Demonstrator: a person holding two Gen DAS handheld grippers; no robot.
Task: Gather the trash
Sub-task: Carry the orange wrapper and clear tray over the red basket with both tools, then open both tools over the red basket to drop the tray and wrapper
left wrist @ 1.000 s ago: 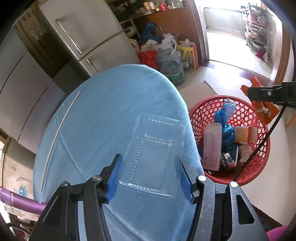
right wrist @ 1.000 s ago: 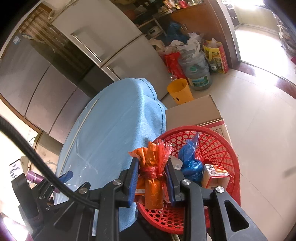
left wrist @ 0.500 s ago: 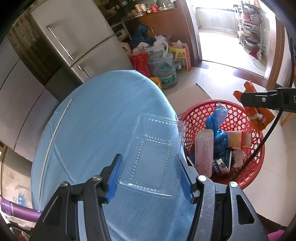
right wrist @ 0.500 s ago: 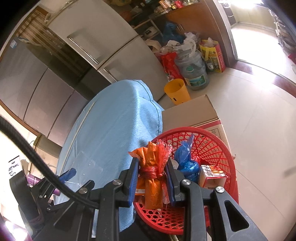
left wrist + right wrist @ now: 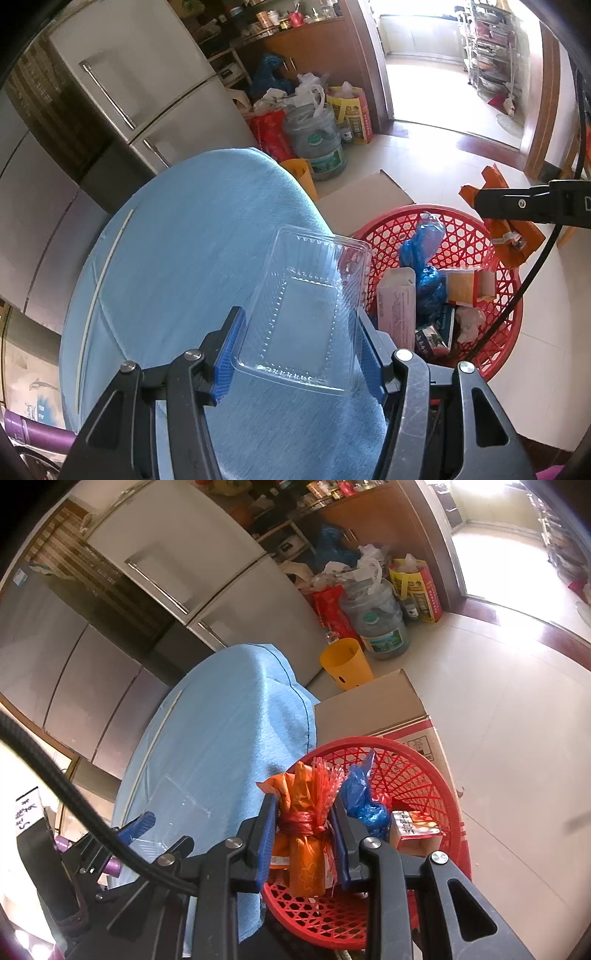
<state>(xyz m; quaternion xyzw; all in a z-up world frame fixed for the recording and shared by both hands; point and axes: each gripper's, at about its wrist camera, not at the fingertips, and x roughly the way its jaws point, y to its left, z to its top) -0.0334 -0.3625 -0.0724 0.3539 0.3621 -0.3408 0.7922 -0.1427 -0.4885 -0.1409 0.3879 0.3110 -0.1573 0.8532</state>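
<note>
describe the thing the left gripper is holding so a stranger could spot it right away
Start at the round table under the light blue cloth, then look to its edge nearest the red plastic lattice basket. There the left gripper clamps a clear rectangular plastic tray between its blue pads. It is the only see-through item; the basket's trash is all coloured.

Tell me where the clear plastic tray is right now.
In the left wrist view, the clear plastic tray sits clamped in the left gripper, above the blue tablecloth, beside the red basket.
</note>
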